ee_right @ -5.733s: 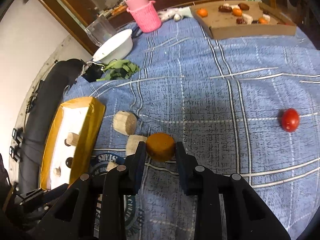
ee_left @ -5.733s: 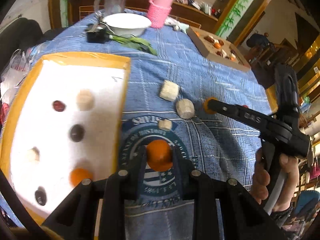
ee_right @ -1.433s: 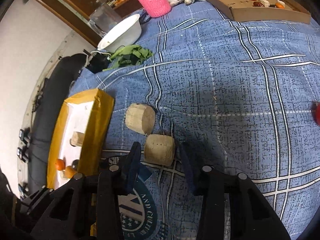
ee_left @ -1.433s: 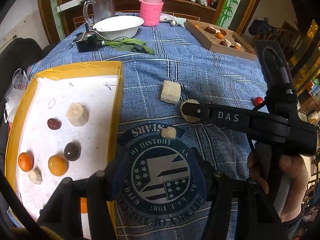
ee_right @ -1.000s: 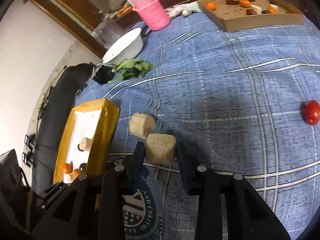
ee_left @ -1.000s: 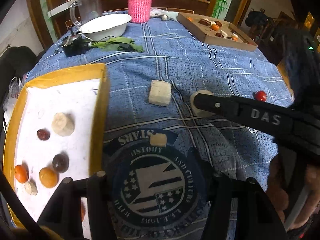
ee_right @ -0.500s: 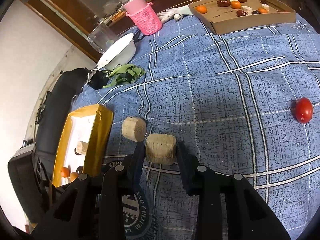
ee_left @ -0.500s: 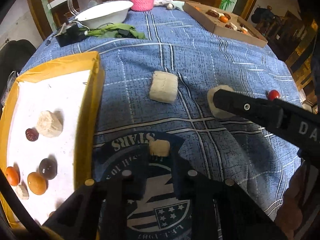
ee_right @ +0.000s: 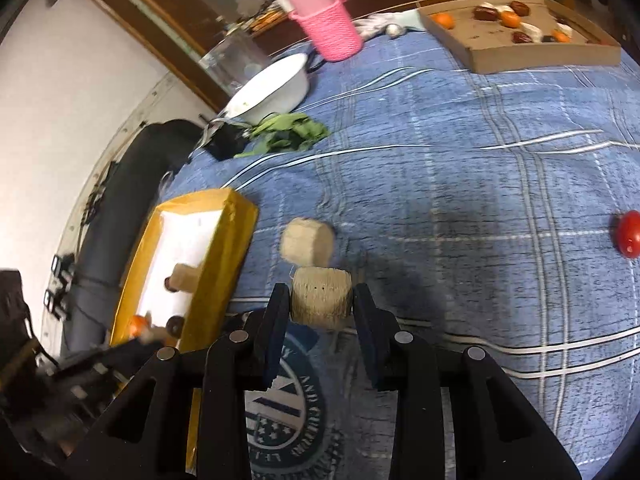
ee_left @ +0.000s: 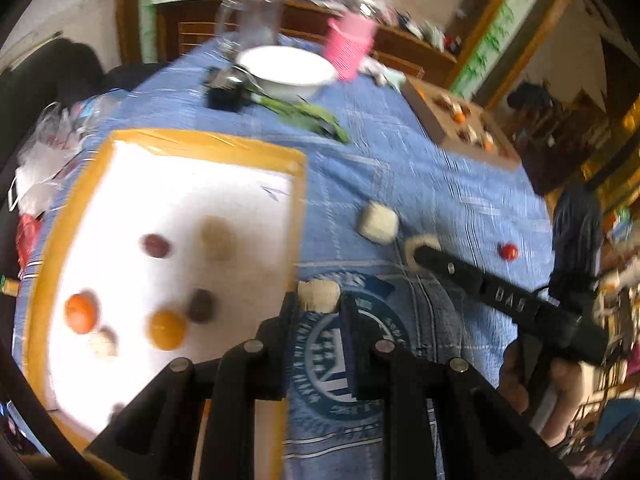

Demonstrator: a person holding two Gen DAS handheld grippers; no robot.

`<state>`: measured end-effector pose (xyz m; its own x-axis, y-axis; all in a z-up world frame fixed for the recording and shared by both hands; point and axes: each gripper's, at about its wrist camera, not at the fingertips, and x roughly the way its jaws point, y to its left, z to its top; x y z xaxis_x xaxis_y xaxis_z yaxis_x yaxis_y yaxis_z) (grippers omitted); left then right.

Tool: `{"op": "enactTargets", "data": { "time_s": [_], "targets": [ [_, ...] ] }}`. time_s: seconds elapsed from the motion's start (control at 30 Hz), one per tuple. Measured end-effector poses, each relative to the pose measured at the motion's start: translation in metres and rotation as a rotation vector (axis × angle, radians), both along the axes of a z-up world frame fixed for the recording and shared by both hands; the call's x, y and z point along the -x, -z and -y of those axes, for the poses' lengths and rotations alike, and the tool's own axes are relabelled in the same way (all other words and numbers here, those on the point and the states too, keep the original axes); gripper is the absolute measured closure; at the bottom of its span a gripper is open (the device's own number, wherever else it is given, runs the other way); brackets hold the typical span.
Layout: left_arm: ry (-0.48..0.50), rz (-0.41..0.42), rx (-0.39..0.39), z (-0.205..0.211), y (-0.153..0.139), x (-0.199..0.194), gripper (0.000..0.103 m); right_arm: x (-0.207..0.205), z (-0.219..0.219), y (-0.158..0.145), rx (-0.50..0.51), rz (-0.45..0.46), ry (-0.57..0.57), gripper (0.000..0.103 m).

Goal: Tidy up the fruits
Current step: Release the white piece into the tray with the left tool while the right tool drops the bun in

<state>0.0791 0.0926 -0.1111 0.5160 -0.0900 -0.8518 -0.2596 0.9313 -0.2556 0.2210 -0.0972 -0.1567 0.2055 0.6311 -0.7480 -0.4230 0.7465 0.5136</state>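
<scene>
Two containers hold fruit on the blue plaid tablecloth [ee_right: 460, 168]. Nearest is the yellow-rimmed tray with a white floor [ee_left: 192, 142], which carries two orange round fruits [ee_left: 81, 313] side by side with a gap, a dark red round fruit [ee_left: 156, 245], a darker brownish one [ee_left: 201, 305], a pale beige chunk [ee_left: 216, 236] and a small pale piece [ee_left: 103, 343] near the front edge. Far across the cloth sits a shallow brown cardboard box [ee_right: 540, 56] with small orange fruits, dark brown pieces and pale white pieces scattered in it. A white enamel bowl [ee_right: 272, 90] stands beyond the tray beside green leaves [ee_right: 288, 134], with a pink woven basket [ee_right: 330, 26] behind it; what the bowl holds cannot be made out.

The left gripper [ee_left: 319, 308] is closed narrowly on a small pale beige fruit chunk [ee_left: 319, 297], pinched between its two black fingers just beside the tray's right rim, above the round blue emblem printed on the cloth. The right gripper [ee_right: 320, 308] clamps a larger beige cylinder-shaped fruit piece [ee_right: 321, 297], rough and fibrous on its side with a few tiny dark specks; it lies sideways between the fingers. Another beige cylindrical piece [ee_right: 307, 241] lies on the cloth just behind it, apart from the tray. A small red tomato-like fruit [ee_right: 627, 234] rests alone well off to the right.
</scene>
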Motion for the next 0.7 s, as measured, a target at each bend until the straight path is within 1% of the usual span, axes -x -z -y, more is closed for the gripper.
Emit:
{"op": "enactTargets", "data": {
  "time_s": [0.13, 0.27, 0.33, 0.43, 0.53, 0.7],
  "targets": [
    [-0.086, 0.039, -0.017, -0.039, -0.015, 0.014, 0.081, 0.011, -0.020, -0.013, -0.002, 0.016, -0.052, 0.072],
    [-0.166, 0.050, -0.027, -0.081, -0.019, 0.022, 0.081, 0.020, -0.048, -0.031, -0.012, 0.039, -0.102, 0.072],
    [-0.192, 0.055, -0.027, -0.097, -0.019, 0.024, 0.081, 0.022, -0.067, -0.039, -0.006, 0.060, -0.122, 0.072],
    [-0.216, 0.056, -0.041, -0.114, -0.018, 0.025, 0.081, 0.020, -0.094, -0.044, 0.000, 0.068, -0.145, 0.072],
    [-0.226, 0.051, -0.040, -0.125, -0.013, 0.024, 0.081, 0.017, -0.118, -0.042, 0.023, 0.071, -0.161, 0.072],
    [-0.231, 0.015, -0.024, -0.138, 0.007, 0.017, 0.081, 0.002, -0.157, -0.027, 0.088, 0.044, -0.182, 0.072]
  ]
}}
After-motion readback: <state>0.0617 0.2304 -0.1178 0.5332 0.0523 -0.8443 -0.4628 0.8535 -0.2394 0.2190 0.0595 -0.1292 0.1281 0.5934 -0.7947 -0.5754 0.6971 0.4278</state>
